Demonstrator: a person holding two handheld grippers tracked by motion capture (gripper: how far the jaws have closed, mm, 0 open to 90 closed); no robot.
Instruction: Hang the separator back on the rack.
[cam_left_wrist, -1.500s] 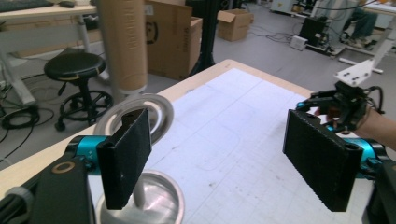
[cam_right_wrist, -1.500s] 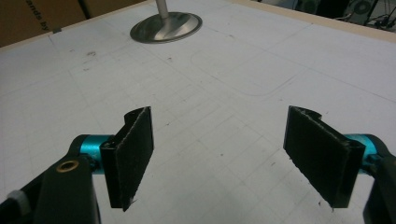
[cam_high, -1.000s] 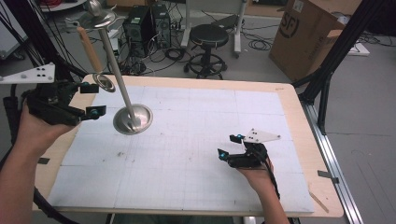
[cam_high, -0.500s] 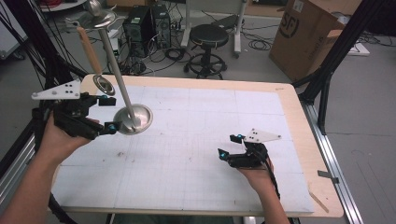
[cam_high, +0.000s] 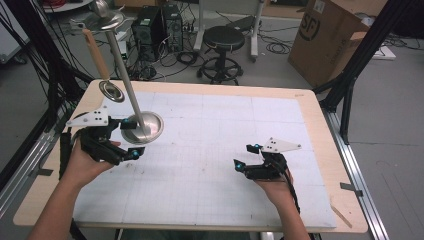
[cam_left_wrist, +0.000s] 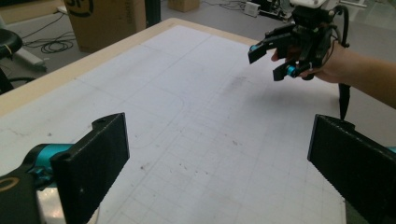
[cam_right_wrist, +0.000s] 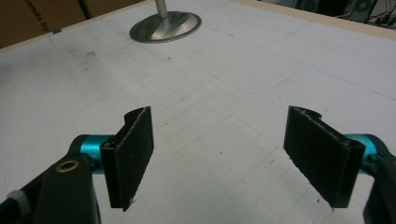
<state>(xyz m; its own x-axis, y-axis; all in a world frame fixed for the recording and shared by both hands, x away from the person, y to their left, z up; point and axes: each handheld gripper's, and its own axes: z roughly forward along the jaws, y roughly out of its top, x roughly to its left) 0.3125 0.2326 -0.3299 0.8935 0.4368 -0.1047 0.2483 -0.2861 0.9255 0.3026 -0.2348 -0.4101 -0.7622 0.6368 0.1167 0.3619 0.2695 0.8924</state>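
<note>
Left gripper (cam_high: 127, 137) jaws just opened wide beside the stand base (cam_high: 150, 127) (nothing between); right gripper (cam_high: 248, 156) open, empty.

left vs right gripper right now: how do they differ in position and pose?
The left gripper sits at the table's left side, right beside the metal stand's round base; the right gripper sits toward the right with bare mat around it. The left gripper's jaws have just been opening, with nothing between them; the right gripper's fingers stand apart over bare mat. Shared: both open, empty, low over the white gridded mat.
</note>
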